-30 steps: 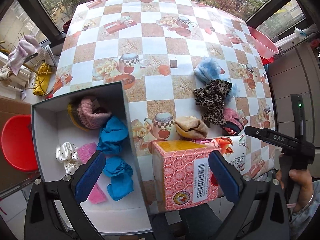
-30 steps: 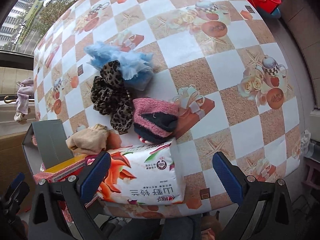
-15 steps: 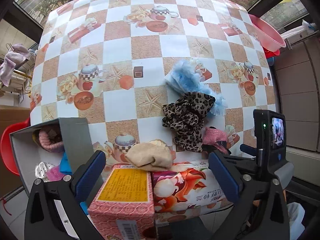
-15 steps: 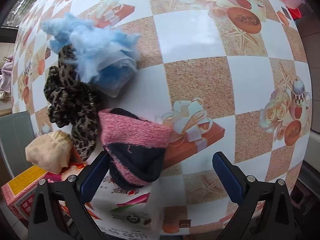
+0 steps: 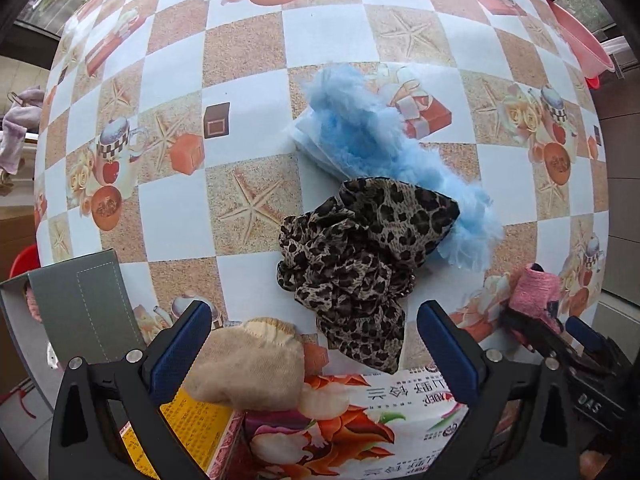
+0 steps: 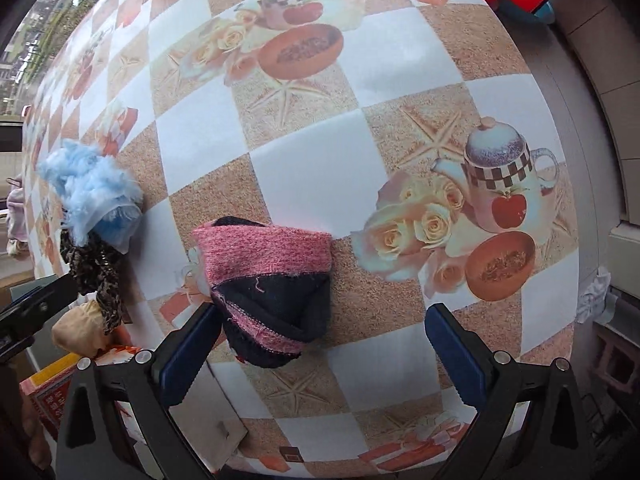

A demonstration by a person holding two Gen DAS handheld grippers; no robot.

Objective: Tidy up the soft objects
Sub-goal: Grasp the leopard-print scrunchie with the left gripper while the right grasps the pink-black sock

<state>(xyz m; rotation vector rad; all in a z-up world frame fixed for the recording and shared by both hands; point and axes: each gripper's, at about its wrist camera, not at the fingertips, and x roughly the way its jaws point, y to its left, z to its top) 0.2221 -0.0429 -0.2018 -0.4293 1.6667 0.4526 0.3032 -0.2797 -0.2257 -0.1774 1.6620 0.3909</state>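
The right hand-held gripper point(image 6: 320, 344) is wide open, holding nothing; the pink sock point(image 6: 269, 280) sits low in the frame, maybe touching its left finger. The left hand-held gripper point(image 5: 314, 340) gapes over the spotty scrunchie point(image 5: 360, 256) on the counter point(image 5: 180, 216).

Black gripper frames point(image 5: 314, 350) – blue pads, silver screws

The checkered tablecloth table point(image 5: 256, 52) carried a leopard scrunchie point(image 5: 360, 256) at centre, blue fluffy scrunchie point(image 5: 372, 136) touching at one o'clock, grey box point(image 5: 80, 312) at eight o'clock.
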